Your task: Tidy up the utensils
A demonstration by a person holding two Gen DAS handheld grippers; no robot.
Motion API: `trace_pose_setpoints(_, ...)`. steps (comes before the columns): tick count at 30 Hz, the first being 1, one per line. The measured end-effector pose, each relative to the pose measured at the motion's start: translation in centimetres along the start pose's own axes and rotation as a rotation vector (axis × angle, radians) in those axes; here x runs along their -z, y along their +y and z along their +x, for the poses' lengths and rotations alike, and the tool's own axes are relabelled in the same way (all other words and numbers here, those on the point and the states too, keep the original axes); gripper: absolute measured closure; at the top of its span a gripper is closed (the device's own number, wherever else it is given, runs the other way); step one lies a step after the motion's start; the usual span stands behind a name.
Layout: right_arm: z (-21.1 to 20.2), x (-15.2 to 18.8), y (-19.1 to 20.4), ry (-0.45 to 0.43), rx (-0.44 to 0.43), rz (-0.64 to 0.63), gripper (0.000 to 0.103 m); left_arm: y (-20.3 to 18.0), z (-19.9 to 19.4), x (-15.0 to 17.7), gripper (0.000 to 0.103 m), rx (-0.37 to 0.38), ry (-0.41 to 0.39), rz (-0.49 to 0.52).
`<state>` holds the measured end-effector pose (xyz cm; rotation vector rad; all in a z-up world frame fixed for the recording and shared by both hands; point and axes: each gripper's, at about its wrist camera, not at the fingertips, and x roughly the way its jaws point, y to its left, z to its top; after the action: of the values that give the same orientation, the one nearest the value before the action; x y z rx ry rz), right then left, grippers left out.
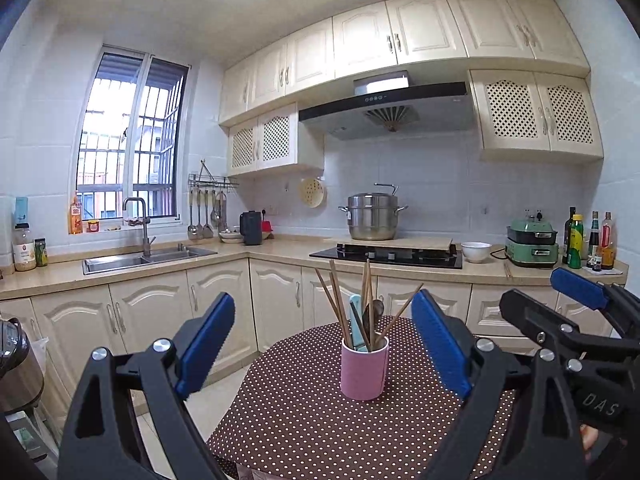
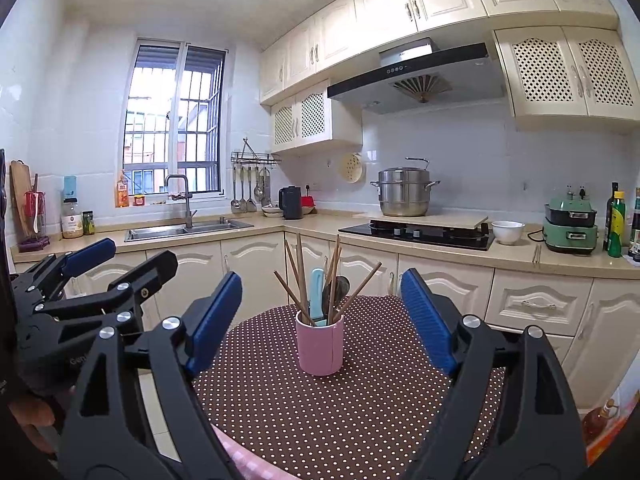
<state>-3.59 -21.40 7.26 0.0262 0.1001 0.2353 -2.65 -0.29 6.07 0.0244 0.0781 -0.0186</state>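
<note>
On the dotted table [image 1: 304, 420], pink cup [image 1: 364, 372] holds chopsticks [image 1: 335, 304]; my left gripper [image 1: 322, 344] and right gripper [image 2: 322, 320] gape wide, empty.

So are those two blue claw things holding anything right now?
No, nothing is held. The left gripper and the right gripper both have their jaws wide open, short of the pink cup of chopsticks on the dotted table.
</note>
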Motion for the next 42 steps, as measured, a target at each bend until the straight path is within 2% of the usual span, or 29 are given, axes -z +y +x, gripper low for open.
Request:
trace_pose_setpoints(23,1.1,-0.2,-0.1,0.02,-0.019,0.007,0.021,0.6,0.9,-0.4,0.015,-0.002,0.01,0.004)
trace_pose_setpoints(42,3.9,-0.8,-0.5,0.056,-0.033,0.016,0.02,0.6,4.7,-1.6,0.015,-0.014,0.021,0.023)
